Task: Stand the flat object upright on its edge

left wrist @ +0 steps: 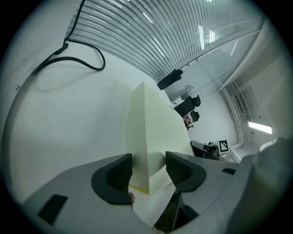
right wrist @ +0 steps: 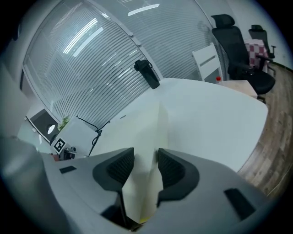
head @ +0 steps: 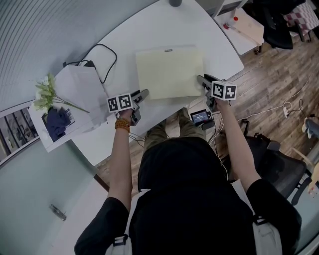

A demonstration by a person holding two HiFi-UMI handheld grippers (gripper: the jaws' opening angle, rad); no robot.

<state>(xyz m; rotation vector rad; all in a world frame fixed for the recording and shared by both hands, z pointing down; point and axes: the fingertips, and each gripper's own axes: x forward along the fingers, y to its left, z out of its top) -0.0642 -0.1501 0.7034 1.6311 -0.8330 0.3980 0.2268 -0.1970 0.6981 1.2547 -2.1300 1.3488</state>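
A pale yellow flat box lies on the white table, seen from above in the head view. My left gripper is at its near left corner. In the left gripper view that corner of the box sits between the jaws of the left gripper; the left pad is close against it and the right pad stands slightly off, so the gripper is open. My right gripper is at the near right corner. In the right gripper view both pads of the right gripper press on the box.
A white paper bag with a black cable lies left of the box, green-white flowers beyond it. A black cylinder stands at the table's far edge. The table's curved right edge drops to wooden floor.
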